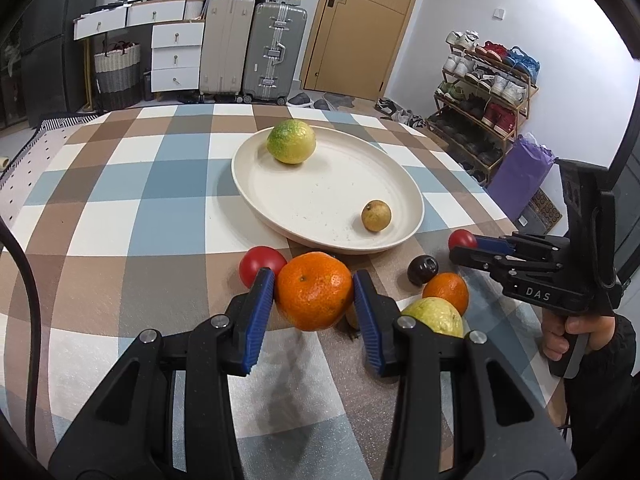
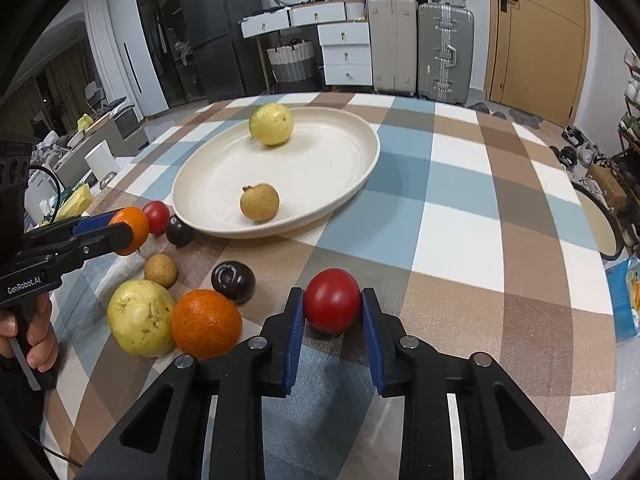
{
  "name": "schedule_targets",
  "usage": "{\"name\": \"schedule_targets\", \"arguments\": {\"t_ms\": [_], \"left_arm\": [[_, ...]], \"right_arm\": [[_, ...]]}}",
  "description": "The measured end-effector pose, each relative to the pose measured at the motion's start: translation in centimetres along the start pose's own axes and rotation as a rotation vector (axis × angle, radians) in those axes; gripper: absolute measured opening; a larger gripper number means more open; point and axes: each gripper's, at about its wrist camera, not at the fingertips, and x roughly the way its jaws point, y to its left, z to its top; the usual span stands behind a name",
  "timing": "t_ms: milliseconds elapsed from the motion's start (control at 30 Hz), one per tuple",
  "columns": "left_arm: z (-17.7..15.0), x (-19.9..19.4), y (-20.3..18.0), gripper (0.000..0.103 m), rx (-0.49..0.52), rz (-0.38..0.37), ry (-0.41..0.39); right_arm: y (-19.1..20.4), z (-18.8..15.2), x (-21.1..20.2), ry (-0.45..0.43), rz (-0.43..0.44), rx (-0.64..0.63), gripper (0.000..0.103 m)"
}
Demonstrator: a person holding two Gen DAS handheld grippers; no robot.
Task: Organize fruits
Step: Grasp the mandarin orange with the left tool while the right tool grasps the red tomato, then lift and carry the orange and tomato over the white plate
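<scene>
Left wrist view has the left gripper (image 1: 314,296) pinching an orange (image 1: 314,296) between its blue pads, just off the checkered tablecloth (image 1: 120,208) near the white plate (image 1: 328,200). The right gripper (image 2: 333,304) is clamped on a red tomato (image 2: 333,300). A guava (image 2: 271,124) and longan (image 2: 259,202) sit on the plate.

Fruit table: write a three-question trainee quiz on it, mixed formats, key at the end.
1. True or false: the plate holds exactly two fruits.
2. What does the left gripper grip? A) dark plum B) orange C) guava
3. Fill in: the right gripper is shut on a red ____.

Key: 1 true, a green-yellow fruit and a small brown fruit. 2 B, the orange. 3 tomato.
</scene>
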Motion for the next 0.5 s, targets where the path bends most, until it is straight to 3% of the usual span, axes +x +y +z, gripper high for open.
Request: {"name": "schedule_targets", "arguments": {"t_ms": [233, 500], "left_arm": [[0.4, -0.9, 0.0, 0.038, 0.007, 0.042, -0.055], [1.2, -1.5, -0.7, 0.038, 0.029, 0.086, -0.106]], "right_arm": [[0.2, 0.5, -1.5, -0.097, 0.025, 0.014, 0.029], [1.1, 1.0, -1.7, -0.128, 0.054, 0.013, 0.029]]}}
